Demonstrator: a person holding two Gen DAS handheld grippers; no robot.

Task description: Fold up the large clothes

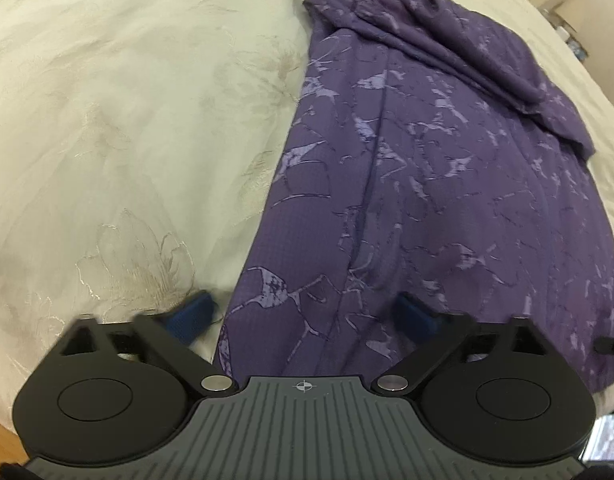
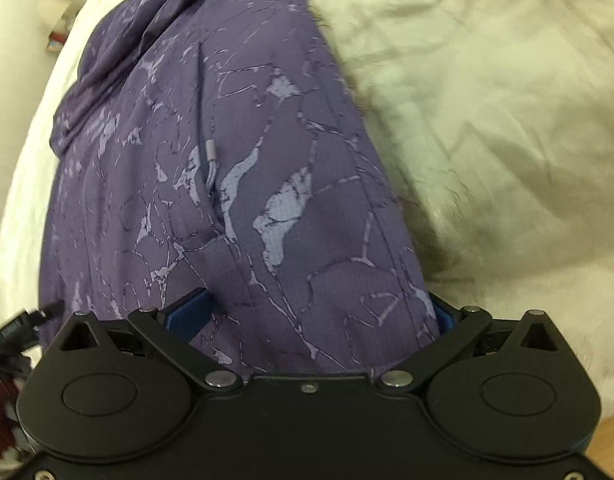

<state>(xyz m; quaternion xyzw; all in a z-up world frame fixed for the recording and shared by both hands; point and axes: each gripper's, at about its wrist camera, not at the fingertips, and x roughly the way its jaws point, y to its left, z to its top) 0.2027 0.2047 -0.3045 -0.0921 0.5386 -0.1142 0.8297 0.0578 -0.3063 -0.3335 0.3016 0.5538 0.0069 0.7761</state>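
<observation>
Left gripper (image 1: 307, 312): blue-padded fingers (image 1: 193, 312) are seen spread apart, one over the pale bedspread (image 1: 119, 128), the other over the purple garment (image 1: 447, 184), so that the garment's near left edge lies between them; no pad is seen pressing the cloth — released. Right gripper (image 2: 321, 314): fingers (image 2: 185, 314) are likewise held wide, straddling the garment's near right portion, with one pad over the fabric and the other partly hidden behind the cloth edge; no clamping is visible. The garment — purple with a lighter crackle print — is laid lengthwise on the bed, running away from both cameras, with its far end bunched in folds. A zip pull (image 2: 212, 150) is noted along a seam in the right wrist view. The embroidered bedspread is seen on both sides of the garment.
</observation>
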